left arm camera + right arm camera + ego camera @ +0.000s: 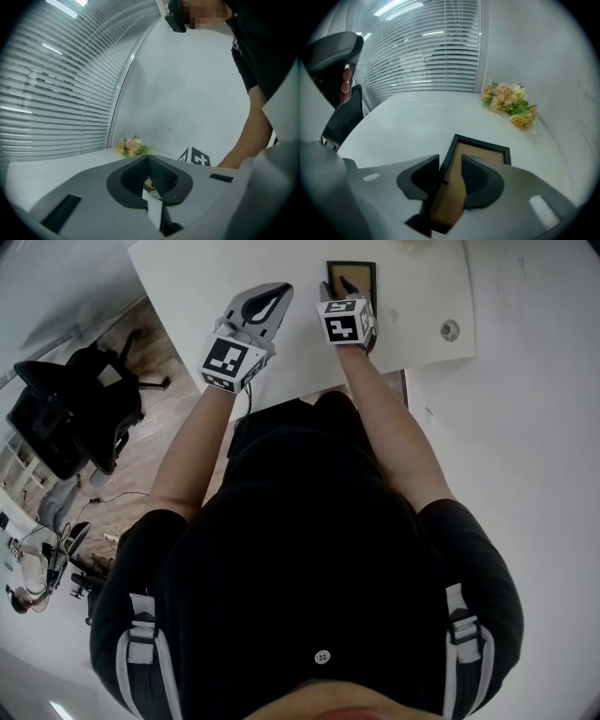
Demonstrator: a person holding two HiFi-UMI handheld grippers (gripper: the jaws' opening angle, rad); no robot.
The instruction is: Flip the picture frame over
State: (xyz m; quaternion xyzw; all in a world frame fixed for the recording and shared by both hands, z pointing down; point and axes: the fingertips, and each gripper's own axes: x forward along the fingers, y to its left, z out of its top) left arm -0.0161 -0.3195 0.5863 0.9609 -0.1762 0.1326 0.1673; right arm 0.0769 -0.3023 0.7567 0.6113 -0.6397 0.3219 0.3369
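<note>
The picture frame (pixel 363 276) lies back up near the far edge of the white table (pixel 197 296), a black rim around brown backing (pixel 485 152). My right gripper (pixel 338 287) reaches steeply down onto its near left part. In the right gripper view the jaws (pixel 450 165) straddle the frame's left rail and a strip of the brown back, and both pads touch it with no gap showing. My left gripper (pixel 280 291) hovers over bare table to the left of the frame. Its jaws (pixel 147 159) meet at the tips with nothing held.
A small bunch of flowers (pixel 510 104) lies at the table's far side by the wall, behind the frame. A small round object (pixel 450 330) sits at the table's right. Black office chairs (pixel 89 399) stand on the floor to the left. Window blinds (pixel 422 47) run behind the table.
</note>
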